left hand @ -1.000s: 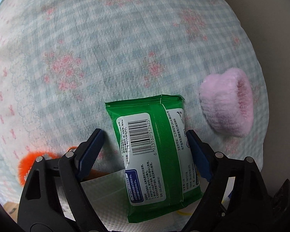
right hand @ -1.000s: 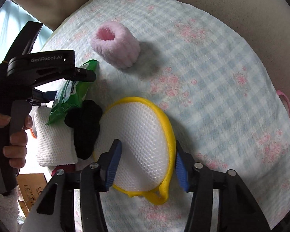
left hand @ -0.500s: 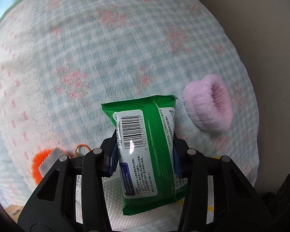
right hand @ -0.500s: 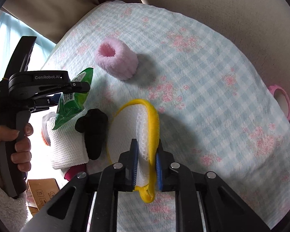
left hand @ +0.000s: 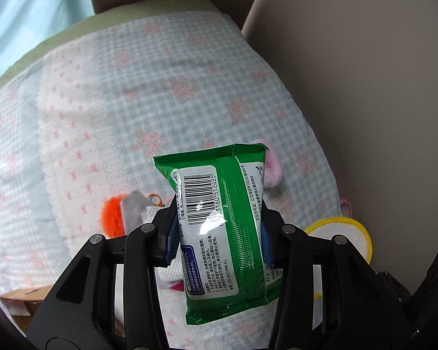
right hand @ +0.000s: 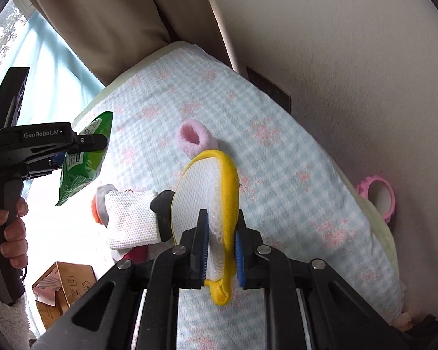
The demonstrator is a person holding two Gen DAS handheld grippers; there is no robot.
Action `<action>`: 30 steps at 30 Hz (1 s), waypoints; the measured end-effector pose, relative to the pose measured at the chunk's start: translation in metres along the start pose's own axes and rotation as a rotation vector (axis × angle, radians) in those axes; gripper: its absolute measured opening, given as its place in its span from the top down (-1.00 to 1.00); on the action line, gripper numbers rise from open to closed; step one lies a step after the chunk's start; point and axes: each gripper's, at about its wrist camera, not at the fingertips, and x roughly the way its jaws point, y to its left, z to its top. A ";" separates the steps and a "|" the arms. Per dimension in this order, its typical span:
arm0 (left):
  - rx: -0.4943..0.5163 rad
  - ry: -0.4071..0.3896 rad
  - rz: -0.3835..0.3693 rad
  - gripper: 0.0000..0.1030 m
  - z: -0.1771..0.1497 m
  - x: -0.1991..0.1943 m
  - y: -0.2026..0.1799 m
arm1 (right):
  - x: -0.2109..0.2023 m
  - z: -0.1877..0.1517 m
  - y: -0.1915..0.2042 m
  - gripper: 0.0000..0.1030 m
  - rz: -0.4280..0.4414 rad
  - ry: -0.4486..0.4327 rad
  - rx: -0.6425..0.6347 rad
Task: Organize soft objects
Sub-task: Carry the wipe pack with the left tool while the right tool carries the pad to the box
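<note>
Clamping a green wipes packet (left hand: 230, 227) between its 2 blue pads, the left hand-held gripper (left hand: 219, 236) held it raised above the checked blanket (left hand: 160, 93), barcode side toward the camera. The right hand-held gripper (right hand: 220, 248) was pinched narrow on a yellow-rimmed white mesh pouch (right hand: 210, 192), lifted on edge. Behind the pouch, a pink fuzzy cuff (right hand: 192, 135) lay on the blanket, with a white mesh cloth (right hand: 131, 218) to the left.

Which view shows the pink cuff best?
Right wrist: the pink cuff shows its open end and most of its body, just behind the yellow pouch. In the left wrist view only an edge shows behind the green pack.
</note>
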 end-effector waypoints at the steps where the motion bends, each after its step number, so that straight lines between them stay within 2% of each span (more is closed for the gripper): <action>1: -0.005 -0.018 0.003 0.23 -0.005 -0.015 0.002 | -0.012 0.002 0.005 0.72 0.000 -0.014 -0.018; 6: -0.048 -0.104 0.027 0.23 -0.036 -0.090 0.027 | -0.059 0.013 0.039 0.72 0.015 -0.066 -0.111; 10: -0.092 -0.165 0.065 0.23 -0.066 -0.148 0.061 | -0.092 0.017 0.076 0.72 0.026 -0.102 -0.204; 17: -0.194 -0.223 0.127 0.23 -0.124 -0.222 0.139 | -0.132 -0.004 0.153 0.72 0.097 -0.125 -0.330; 21: -0.239 -0.237 0.179 0.23 -0.163 -0.251 0.190 | -0.143 -0.030 0.205 0.72 0.152 -0.116 -0.412; 24: -0.276 -0.230 0.189 0.23 -0.191 -0.266 0.227 | -0.145 -0.055 0.246 0.72 0.188 -0.085 -0.456; 27: -0.297 -0.204 0.194 0.23 -0.220 -0.273 0.264 | -0.140 -0.079 0.284 0.72 0.224 -0.018 -0.460; 30: -0.308 -0.164 0.197 0.23 -0.246 -0.265 0.299 | -0.132 -0.107 0.324 0.72 0.218 0.023 -0.511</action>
